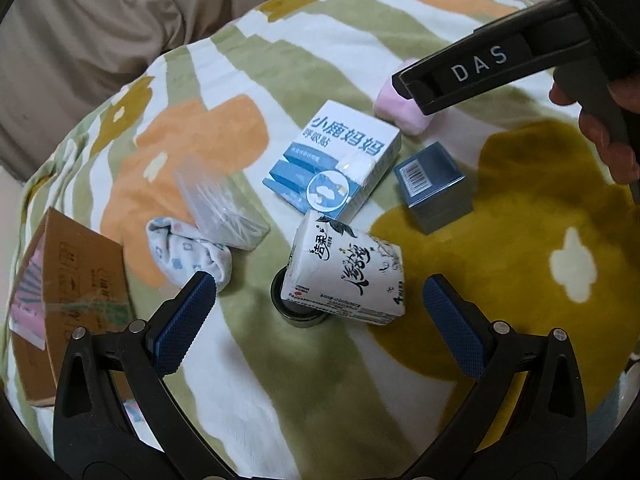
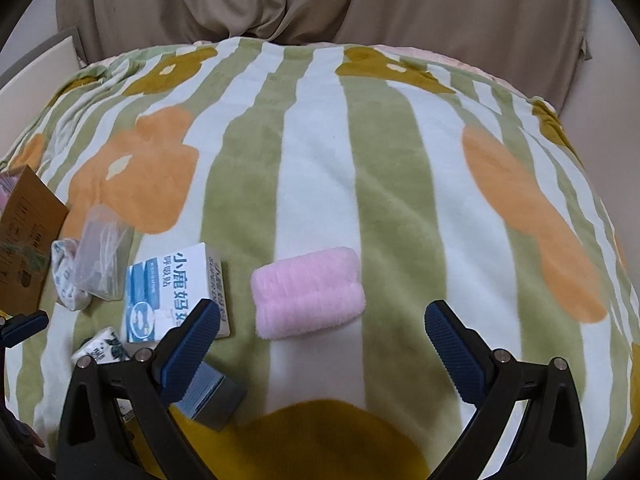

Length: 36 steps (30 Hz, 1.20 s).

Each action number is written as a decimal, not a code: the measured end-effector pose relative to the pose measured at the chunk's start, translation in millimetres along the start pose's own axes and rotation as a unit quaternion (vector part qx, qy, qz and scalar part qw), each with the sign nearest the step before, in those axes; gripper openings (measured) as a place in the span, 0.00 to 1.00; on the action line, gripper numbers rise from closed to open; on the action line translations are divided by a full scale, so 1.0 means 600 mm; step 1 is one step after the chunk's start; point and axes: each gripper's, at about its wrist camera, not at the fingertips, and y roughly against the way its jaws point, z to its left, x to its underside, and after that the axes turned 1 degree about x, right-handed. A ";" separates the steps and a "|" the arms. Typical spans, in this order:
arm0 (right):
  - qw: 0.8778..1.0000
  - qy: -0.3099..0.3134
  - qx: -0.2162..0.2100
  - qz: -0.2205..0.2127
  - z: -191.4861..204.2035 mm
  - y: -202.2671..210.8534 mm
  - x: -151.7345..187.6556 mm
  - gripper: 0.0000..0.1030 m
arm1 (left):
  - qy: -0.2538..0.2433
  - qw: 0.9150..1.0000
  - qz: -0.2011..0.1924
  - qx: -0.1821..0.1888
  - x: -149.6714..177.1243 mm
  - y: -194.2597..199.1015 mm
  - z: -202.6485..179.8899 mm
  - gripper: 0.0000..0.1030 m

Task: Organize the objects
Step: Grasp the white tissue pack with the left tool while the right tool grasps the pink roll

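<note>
Going L to R on the striped blanket [image 2: 316, 168]: cardboard box [image 1: 76, 280] at far left, open toward the pile, prob. the place things go. Next a rolled sock [image 1: 188, 252], soft, squashes, grab anywhere mid-roll. Touching it, a clear plastic case [image 1: 220, 208], light, stiff, slick faces, so pinch across the narrow sides. Then the blue-and-white box [image 1: 336, 160], light card, stiff, crushes if squeezed hard; take it across the short width. In front, a tissue pack [image 1: 344, 276], soft, slippery wrap, tilted on a dark round lid [image 1: 294, 312] half hidden under it. Right of that, a small blue carton [image 1: 434, 184], rigid. Farthest back-right, the pink towel roll [image 2: 308, 292], fluffy, light, may unroll; grip mid-body.

Left claw [image 1: 318, 308]: spread wide, holds nothing, hovering w/ the tissue pack between its fingers, not touching.

Right claw [image 2: 324, 332]: also wide open, empty, just short of the pink roll, no contact.
</note>
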 end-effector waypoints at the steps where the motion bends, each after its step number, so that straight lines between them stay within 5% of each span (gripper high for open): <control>1: 1.000 0.003 0.001 0.002 0.002 -0.006 -0.001 0.99 | -0.004 1.000 0.003 -0.002 0.001 -0.006 -0.001 1.00; 13: 0.998 0.049 0.036 0.031 0.011 -0.067 0.002 0.99 | -0.030 0.999 0.006 -0.010 -0.004 -0.039 -0.018 0.98; 21: 0.996 0.062 0.047 0.034 0.017 -0.095 0.007 0.97 | -0.025 1.000 0.011 0.006 -0.007 -0.051 -0.010 0.77; 26: 0.998 0.045 0.015 0.046 0.012 -0.102 0.007 0.70 | -0.015 1.000 0.009 0.023 -0.009 -0.051 -0.005 0.67; 36: 0.998 0.043 0.008 0.042 0.011 -0.091 0.004 0.51 | 0.005 0.999 0.007 0.037 -0.010 -0.039 0.004 0.59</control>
